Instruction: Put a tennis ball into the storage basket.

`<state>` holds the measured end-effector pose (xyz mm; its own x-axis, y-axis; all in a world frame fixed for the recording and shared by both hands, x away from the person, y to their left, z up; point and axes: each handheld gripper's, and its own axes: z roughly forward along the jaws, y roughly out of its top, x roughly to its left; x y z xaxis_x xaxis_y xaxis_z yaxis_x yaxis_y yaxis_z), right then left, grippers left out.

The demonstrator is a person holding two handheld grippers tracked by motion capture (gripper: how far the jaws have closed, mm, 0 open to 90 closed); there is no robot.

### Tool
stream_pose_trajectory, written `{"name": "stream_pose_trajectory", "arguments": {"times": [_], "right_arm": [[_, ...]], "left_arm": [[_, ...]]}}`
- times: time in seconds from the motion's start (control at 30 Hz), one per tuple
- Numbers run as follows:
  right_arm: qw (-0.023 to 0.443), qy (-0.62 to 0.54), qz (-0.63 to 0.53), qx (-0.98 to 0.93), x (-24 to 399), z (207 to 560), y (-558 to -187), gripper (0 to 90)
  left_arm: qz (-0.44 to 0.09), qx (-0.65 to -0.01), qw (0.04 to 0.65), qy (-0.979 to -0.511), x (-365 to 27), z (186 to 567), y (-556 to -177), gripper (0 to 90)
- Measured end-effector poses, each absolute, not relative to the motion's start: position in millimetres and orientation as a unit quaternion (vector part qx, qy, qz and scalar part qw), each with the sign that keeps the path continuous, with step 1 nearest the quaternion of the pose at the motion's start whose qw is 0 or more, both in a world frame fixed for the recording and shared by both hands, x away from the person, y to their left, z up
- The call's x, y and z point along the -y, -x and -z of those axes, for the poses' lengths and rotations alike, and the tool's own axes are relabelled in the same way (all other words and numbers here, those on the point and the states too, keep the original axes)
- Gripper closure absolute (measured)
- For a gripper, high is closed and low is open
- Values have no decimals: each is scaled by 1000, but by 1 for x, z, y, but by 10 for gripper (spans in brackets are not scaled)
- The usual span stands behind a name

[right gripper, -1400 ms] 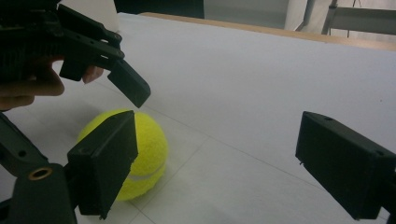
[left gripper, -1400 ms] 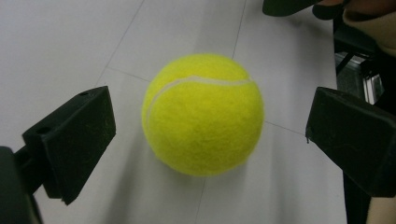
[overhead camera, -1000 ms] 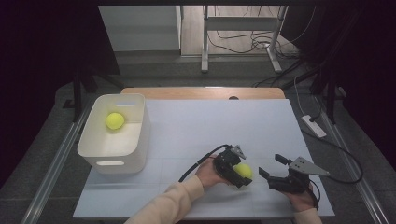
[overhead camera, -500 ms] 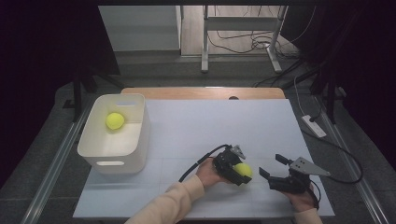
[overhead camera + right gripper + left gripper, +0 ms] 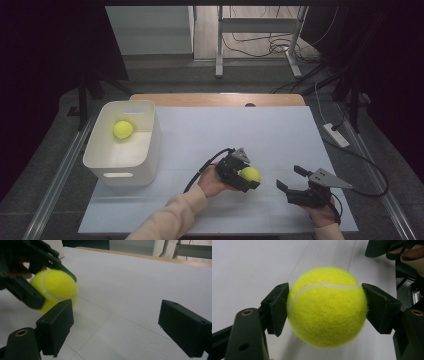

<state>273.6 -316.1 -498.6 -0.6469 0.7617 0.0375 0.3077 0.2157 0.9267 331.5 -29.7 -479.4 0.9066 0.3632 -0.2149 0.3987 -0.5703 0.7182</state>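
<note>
The job in hand looks like putting balls into the white bin [image 5: 122, 150], which sits at the left of the desk [image 5: 280, 130] and already has one yellow ball [image 5: 123, 129] inside, near its far wall. To do this step well, the left tool [image 5: 248, 176] should keep a firm squeeze on its ball [image 5: 250, 174], lift it high enough to clear the bin's rim, carry it over to the bin, and let go only when the ball is right above the open top, so it does not bounce out. In the left gripper view the left tool has just closed, and both black pads press on the sides of the ball [image 5: 327, 307], so it is gripping it well to the right of the bin, near the front of the desk. Farther right of the bin, the right tool [image 5: 292, 179] rests low at the desk's front edge. Its jaws stand wide open with nothing between them, and it touches no ball.
</note>
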Motion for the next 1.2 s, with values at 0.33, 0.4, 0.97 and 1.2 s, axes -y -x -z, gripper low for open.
{"name": "stream_pose_trajectory", "arguments": {"times": [0.33, 0.4, 0.97, 1.2], "right_arm": [[219, -354, -512, -752, 313, 500, -274, 126], [216, -354, -510, -753, 312, 500, -274, 127], [217, -351, -510, -754, 311, 500, -274, 127], [218, -351, -510, -755, 310, 500, -274, 127]], "left_arm": [[3, -236, 444, -864, -4, 460, -331, 271], [1, -238, 449, -861, -9, 457, -331, 271], [-26, -246, 479, -842, -38, 429, -328, 270], [-35, -253, 490, -833, -51, 418, -326, 270]]}}
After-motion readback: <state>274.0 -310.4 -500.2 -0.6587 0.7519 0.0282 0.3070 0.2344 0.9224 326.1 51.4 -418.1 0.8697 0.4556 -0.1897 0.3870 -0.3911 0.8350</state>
